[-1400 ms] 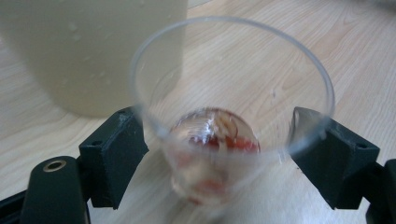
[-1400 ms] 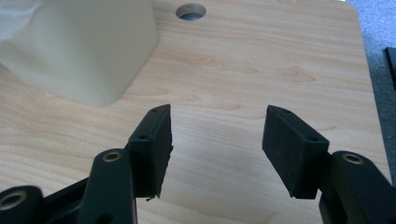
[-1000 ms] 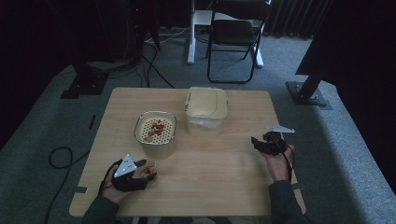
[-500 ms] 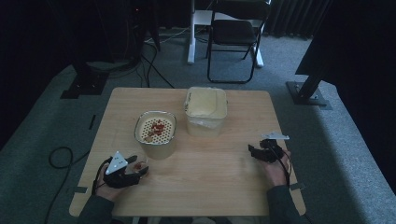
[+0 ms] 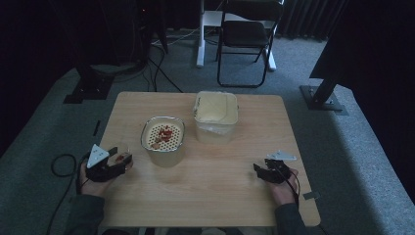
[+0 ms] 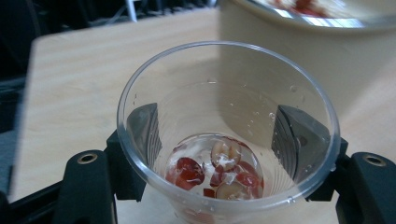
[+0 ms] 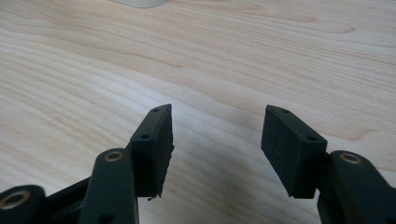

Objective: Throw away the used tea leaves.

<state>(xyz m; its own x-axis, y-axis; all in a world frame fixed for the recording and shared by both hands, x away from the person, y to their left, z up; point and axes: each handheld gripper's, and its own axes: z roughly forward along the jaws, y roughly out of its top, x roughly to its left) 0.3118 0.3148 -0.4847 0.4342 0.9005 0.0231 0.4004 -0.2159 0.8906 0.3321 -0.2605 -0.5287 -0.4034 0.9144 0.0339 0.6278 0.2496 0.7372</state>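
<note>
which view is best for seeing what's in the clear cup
The left gripper view: it looks straight down into the clear cup, showing red and pale wet pieces at its bottom, with the jaws on either side. The high view shows the cup small, in the left gripper, contents barely visible.

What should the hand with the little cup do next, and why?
Probably set the clear cup down on the table. The left gripper is clamped on it, low by the table's left edge, with a few red pieces left in its bottom.

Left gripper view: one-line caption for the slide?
Left gripper clasps a clear plastic cup holding wet red and pale food pieces, beside a beige container.
</note>
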